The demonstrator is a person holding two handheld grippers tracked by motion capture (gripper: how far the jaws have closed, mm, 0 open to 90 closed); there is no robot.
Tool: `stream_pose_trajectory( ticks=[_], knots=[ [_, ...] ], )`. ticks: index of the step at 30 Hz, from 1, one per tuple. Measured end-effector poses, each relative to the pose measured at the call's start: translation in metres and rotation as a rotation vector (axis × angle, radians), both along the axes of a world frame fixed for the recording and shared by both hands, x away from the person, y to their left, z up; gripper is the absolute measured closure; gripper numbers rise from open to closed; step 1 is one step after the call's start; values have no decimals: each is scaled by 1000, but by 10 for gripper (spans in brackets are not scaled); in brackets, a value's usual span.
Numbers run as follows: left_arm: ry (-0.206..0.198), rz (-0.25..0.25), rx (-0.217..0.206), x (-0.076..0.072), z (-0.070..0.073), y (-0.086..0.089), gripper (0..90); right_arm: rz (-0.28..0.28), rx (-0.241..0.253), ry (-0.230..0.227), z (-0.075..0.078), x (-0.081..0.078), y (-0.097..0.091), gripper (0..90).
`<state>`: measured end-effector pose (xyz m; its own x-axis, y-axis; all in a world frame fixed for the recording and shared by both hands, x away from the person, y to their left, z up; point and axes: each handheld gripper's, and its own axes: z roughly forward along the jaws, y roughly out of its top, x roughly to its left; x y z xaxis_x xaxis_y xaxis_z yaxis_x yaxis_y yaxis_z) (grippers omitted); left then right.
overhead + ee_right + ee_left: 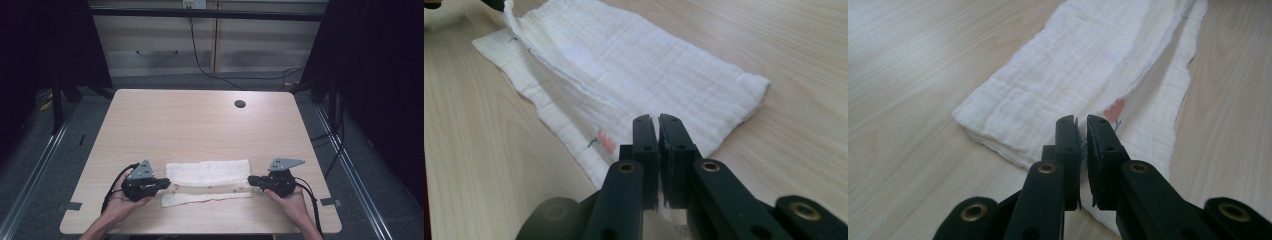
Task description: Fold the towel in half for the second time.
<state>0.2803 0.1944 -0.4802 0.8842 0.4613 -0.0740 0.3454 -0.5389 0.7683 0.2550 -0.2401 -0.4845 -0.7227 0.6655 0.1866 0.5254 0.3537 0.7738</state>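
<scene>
L tongs (167, 183) & R tongs (251, 181) each pinching towel (207, 172) end; table (200, 120) w/ grommet hole (240, 104).

High view: the table (200, 125) is evenly and softly lit from above, without glare, while the surroundings from 9 to 11 o'clock and from 1 to 4 o'clock fall into near-black; the picture is slightly soft overall, with faint shadows under the cloth (207, 181). Both gripper views are brighter, with a pale wash of light on the wood toward 10 o'clock. There the near black jaws at 6 o'clock are dark and somewhat blurred, and the cloth's far end loses focus.
</scene>
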Motion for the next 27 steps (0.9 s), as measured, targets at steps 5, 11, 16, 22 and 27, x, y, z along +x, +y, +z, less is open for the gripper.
stream_pose_trajectory(
  ticks=[5,11,16,22,27],
  knots=[
    [13,-20,22,-3,-4,-3,843,16,-5,19,-5,-1,3,865],
    [47,-30,36,-3,-12,-8,807,37,-31,25,-9,-2,8,814],
    [58,-19,-7,-2,-9,-5,692,38,-12,14,-6,-3,9,725],
    [43,-6,-103,3,6,4,599,-6,89,-12,5,-1,1,659],
    [29,72,-99,14,9,11,615,-35,96,-35,10,4,-2,668]
  ],
)
